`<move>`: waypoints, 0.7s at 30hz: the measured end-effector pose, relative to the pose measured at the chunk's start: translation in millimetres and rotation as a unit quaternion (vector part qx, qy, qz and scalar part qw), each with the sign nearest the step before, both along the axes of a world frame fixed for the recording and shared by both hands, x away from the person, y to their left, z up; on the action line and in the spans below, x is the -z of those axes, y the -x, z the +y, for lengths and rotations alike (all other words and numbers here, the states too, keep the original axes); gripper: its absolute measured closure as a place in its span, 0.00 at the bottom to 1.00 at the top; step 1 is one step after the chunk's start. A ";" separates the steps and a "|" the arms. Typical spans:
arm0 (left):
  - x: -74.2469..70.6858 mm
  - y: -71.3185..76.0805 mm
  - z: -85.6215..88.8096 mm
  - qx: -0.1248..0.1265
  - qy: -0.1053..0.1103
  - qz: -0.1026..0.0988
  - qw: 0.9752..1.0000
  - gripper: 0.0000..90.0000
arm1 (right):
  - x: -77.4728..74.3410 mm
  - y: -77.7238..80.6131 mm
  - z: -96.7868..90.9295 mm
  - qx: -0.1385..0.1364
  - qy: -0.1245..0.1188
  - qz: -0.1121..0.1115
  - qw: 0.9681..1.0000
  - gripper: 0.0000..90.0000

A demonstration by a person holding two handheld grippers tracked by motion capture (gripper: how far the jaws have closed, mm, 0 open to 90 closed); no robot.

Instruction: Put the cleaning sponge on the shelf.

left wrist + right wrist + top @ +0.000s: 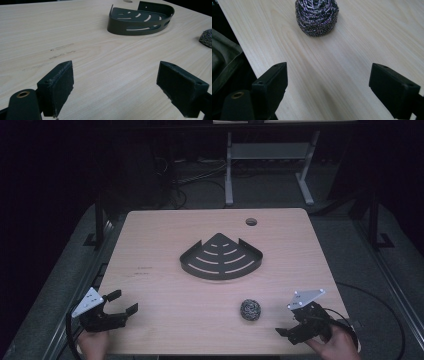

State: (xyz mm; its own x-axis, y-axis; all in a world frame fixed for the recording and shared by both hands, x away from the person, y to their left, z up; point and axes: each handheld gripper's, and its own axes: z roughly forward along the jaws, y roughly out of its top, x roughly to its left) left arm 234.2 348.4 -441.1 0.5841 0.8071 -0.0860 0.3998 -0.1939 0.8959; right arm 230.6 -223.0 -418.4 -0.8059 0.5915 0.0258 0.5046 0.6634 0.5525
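A dark fan-shaped slotted caddy (221,257) lies at the middle of the wooden table (165,235). A steel wool scourer (250,310) sits in front of it, toward the right. My left gripper (124,301) rests open near the front left corner, pointing toward the caddy (135,26), with nothing between its jaws (115,85); the scourer (207,38) is far to its right. My right gripper (292,326) is open at the front right edge. In the right gripper view the scourer (317,16) lies a short way ahead of the wide-apart jaws (328,85), untouched.
A round cable hole (251,222) sits near the table's far edge. A white desk frame (228,170) and cables on the floor (200,182) lie beyond the table. The table's front edge (242,50) runs close beside my right gripper.
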 end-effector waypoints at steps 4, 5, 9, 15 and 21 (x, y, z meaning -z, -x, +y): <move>0.0 0.0 0.6 -0.001 0.000 0.001 1.000 0.15 | -0.7 -2.1 5.5 -0.007 0.003 0.000 1.000 0.17; 0.1 0.0 0.6 -0.002 0.001 0.000 1.000 0.15 | -0.9 -2.6 6.8 -0.009 0.003 0.001 1.000 0.17; -0.1 0.1 0.8 -0.002 0.002 0.000 1.000 0.15 | -2.5 -5.0 12.7 -0.016 0.007 0.001 1.000 0.17; -0.2 0.3 0.9 -0.002 0.002 0.000 1.000 0.15 | -3.5 -6.8 18.1 -0.022 0.008 0.002 1.000 0.17; -0.4 0.3 1.0 -0.002 0.002 -0.001 1.000 0.15 | -4.1 -10.1 24.8 -0.030 0.013 0.004 0.999 0.17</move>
State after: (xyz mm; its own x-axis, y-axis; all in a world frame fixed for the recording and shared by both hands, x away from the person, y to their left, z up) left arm 233.9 349.3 -440.6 0.5805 0.8095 -0.0884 0.3996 -0.1886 0.8971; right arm 240.6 -198.2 -414.3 -0.8396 0.5429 0.0176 0.4683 0.7071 0.5298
